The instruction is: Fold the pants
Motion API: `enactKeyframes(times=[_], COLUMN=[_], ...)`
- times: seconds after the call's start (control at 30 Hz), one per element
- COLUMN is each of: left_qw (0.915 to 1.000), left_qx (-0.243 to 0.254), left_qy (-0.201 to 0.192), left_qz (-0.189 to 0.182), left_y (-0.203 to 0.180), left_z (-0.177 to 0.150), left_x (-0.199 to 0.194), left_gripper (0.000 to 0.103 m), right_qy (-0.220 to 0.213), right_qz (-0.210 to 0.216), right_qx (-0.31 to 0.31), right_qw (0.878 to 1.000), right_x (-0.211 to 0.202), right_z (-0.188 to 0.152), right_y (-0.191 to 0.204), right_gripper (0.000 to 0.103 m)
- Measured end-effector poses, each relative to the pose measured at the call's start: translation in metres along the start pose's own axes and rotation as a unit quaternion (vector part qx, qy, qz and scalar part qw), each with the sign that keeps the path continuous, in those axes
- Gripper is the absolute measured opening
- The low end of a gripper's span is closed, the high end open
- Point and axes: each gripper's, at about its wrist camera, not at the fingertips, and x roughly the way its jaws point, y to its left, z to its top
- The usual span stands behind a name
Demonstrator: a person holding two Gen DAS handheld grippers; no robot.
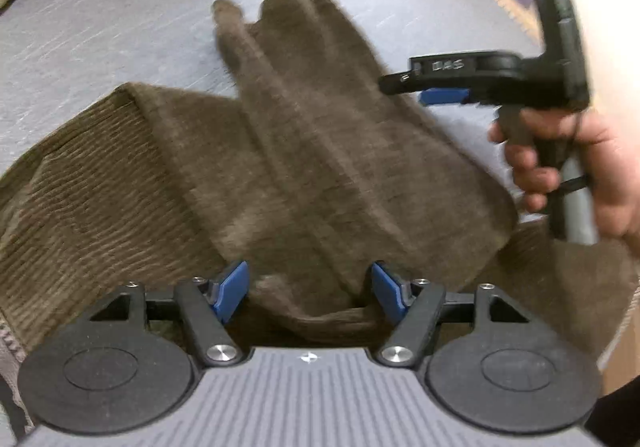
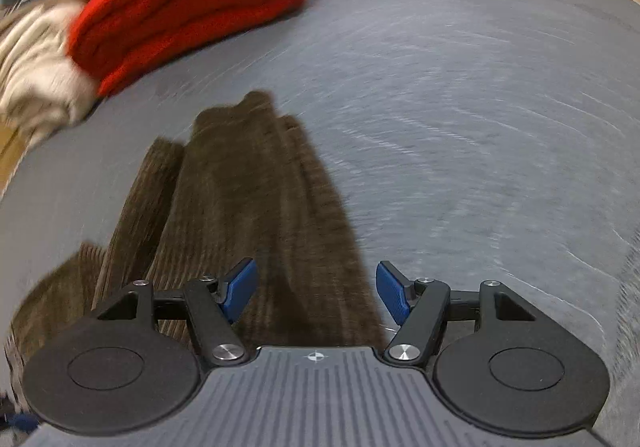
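Right now the brown corduroy pants (image 1: 280, 151) are lying partly folded on the grey fabric-covered surface (image 1: 120, 31), one layer doubled over and running away toward the far side. The left gripper (image 1: 310, 293) is hovering steeply over the near end of the cloth with its blue-padded fingers (image 1: 230, 289) standing spread; a bunched fold is sitting between them, though I cannot tell whether the pads are pressing on it. The right gripper (image 2: 316, 293), carried in the person's hand (image 1: 572, 171), is hanging over the pants' right edge with its fingers (image 2: 394, 295) standing apart and nothing gripped between them. A folded red knitted garment (image 2: 192, 3) is resting at the far left, beside a cream-coloured knit (image 2: 36, 67).
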Motion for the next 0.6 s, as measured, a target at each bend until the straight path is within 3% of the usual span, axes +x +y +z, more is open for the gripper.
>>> enactKeyframes(times=[0.07,0.2,0.33,0.4,0.43,0.5,0.6], left_qw=[0.9994,0.9983,0.9937,0.9866,0.9827,0.9722,0.9647], left_qx=[0.0,-0.045,-0.1,-0.138,-0.152,-0.17,-0.223], left_qy=[0.017,0.025,0.007,-0.01,-0.017,-0.024,-0.032], left_qz=[0.03,0.025,0.05,0.087,0.105,0.16,0.136], left_y=[0.009,0.03,0.048,0.061,0.066,0.079,0.105], left_z=[0.0,0.008,0.011,0.012,0.011,0.013,0.014], left_x=[0.007,0.008,-0.001,-0.007,-0.01,-0.014,-0.018], left_gripper=[0.015,0.008,0.007,0.007,0.0,0.0,0.0], right_qy=[0.012,0.016,0.013,0.01,0.01,0.006,0.004], right_qz=[0.004,0.0,0.001,0.006,0.009,0.015,0.022], right_qx=[-0.026,-0.051,-0.058,-0.048,-0.043,-0.032,-0.023], right_qw=[1.0,0.999,0.998,0.999,0.999,0.999,1.0], right_x=[0.006,0.011,0.01,0.006,0.006,0.004,0.005], right_z=[-0.001,-0.001,-0.001,-0.001,-0.001,0.0,0.001], right_y=[0.008,0.016,0.019,0.017,0.016,0.014,0.015], right_gripper=[0.07,0.076,0.076,0.074,0.074,0.074,0.074])
